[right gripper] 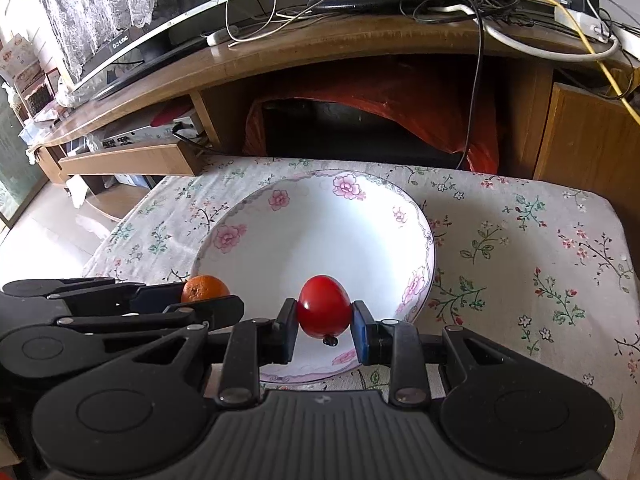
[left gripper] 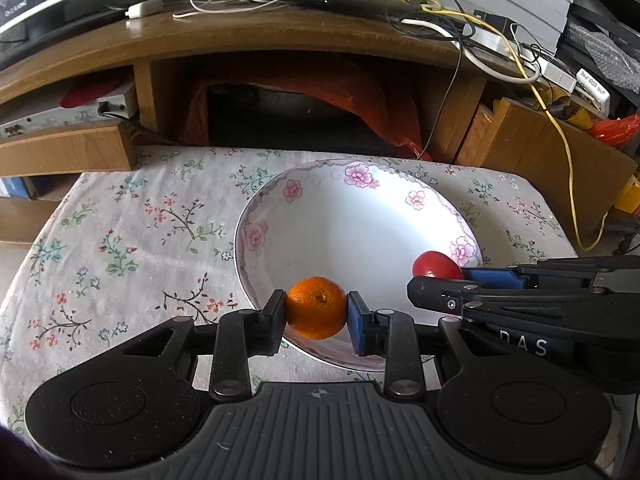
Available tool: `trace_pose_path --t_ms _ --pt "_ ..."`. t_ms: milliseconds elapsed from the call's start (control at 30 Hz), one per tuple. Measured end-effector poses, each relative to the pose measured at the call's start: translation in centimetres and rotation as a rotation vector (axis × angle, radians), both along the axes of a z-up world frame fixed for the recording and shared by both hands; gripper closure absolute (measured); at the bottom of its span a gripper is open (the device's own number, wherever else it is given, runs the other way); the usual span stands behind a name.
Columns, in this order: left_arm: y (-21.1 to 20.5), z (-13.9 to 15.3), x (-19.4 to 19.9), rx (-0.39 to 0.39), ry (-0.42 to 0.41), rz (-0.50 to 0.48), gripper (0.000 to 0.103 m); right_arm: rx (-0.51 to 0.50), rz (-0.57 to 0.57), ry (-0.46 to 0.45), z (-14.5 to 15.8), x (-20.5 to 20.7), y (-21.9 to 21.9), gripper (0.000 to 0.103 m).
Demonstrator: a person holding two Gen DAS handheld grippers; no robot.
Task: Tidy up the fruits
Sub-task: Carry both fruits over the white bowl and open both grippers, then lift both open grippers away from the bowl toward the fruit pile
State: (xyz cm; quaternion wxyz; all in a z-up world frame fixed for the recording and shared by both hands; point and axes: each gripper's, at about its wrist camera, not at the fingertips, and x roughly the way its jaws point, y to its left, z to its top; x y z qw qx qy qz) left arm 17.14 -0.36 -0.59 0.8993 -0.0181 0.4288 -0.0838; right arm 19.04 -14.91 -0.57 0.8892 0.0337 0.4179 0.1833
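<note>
My left gripper (left gripper: 316,312) is shut on an orange (left gripper: 316,307) and holds it over the near rim of a white bowl with pink flowers (left gripper: 288,192). My right gripper (right gripper: 324,320) is shut on a red tomato (right gripper: 323,306) and holds it over the near part of the same bowl (right gripper: 280,200). In the left wrist view the tomato (left gripper: 436,265) shows at the bowl's right rim, held by the right gripper's fingers (left gripper: 492,278). In the right wrist view the orange (right gripper: 205,288) shows at the bowl's left rim. The bowl holds nothing else.
The bowl sits on a table under a floral cloth (left gripper: 132,232). Behind it stands a wooden TV stand (left gripper: 248,44) with tangled cables (left gripper: 460,16), an orange plastic bag (left gripper: 360,92) in its opening, and a TV (right gripper: 132,40) on top.
</note>
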Motion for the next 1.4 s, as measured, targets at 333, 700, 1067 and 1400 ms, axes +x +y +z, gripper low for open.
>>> trace_pose_path --t_ms 333,700,1067,1400 --pt "-0.2 -0.3 0.1 0.015 0.0 -0.01 0.063 0.006 -0.008 0.007 -0.4 0.3 -0.2 0.073" --pt "-0.2 -0.1 0.0 0.009 -0.002 -0.012 0.057 0.004 -0.015 0.009 -0.6 0.5 -0.4 0.073" --pt "0.0 0.7 -0.7 -0.001 -0.02 -0.004 0.047 0.013 -0.029 -0.016 0.3 -0.2 -0.7 0.073" --pt "-0.2 1.5 -2.3 0.007 -0.033 -0.027 0.043 0.02 -0.039 -0.035 1.4 -1.4 -1.3 0.073"
